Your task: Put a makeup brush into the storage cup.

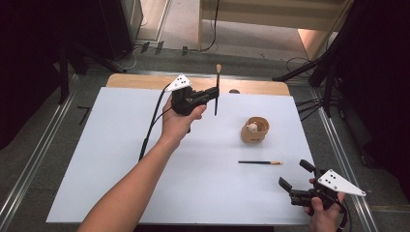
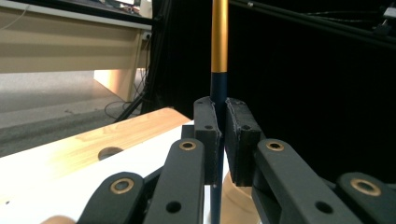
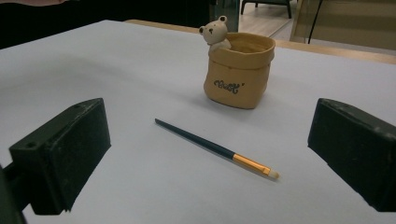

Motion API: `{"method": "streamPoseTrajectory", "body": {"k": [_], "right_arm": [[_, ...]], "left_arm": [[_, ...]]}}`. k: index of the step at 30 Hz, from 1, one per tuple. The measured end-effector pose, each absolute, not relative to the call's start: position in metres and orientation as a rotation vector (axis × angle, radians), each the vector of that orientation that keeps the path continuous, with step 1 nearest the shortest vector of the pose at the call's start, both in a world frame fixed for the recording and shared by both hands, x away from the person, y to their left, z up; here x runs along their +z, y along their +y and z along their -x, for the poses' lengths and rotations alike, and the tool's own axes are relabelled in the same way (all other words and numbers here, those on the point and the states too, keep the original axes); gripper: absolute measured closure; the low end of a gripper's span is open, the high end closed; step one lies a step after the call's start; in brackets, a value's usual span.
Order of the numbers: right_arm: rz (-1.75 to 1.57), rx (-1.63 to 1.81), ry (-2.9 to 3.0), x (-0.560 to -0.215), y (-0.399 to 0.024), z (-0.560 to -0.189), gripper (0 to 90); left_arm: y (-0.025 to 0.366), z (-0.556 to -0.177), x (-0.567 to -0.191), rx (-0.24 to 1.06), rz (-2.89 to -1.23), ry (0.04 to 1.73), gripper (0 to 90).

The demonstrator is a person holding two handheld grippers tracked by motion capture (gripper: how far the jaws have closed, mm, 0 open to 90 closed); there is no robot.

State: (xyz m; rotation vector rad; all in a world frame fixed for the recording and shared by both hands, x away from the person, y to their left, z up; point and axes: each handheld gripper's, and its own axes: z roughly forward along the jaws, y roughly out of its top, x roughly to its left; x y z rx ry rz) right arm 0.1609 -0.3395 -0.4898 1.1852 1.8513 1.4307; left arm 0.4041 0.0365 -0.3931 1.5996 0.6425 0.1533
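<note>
My left gripper (image 1: pixel 212 93) is raised over the far middle of the white mat, shut on a dark-handled paintbrush (image 1: pixel 217 89) that stands upright with its gold ferrule and bristles on top. In the left gripper view the pads (image 2: pixel 208 135) clamp the brush (image 2: pixel 219 46) on its dark handle. A tan bag-shaped pot with a small bear (image 1: pixel 255 129) stands to the right of it and lower. A second brush (image 1: pixel 260 163) lies flat on the mat, bristles to the right. My right gripper (image 1: pixel 294 175) hovers open at the near right corner, facing that brush (image 3: pixel 217 149) and the pot (image 3: pixel 239 70).
The white mat (image 1: pixel 111 159) covers most of a wooden table (image 1: pixel 135 81), whose far edge has a small hole. The left gripper's cable (image 1: pixel 151 126) trails down across the mat. Dark stands and cables surround the table on the floor.
</note>
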Motion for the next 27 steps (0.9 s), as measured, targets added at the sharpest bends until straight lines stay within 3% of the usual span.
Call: {"method": "streamPoseTrajectory", "body": {"k": [27], "right_arm": [[-1.185,1.449,1.842,-0.489,-0.342,-0.160,0.0]], "left_arm": [[-0.013,-0.404,-0.410,0.128,-1.627,0.603,85.3]]}}
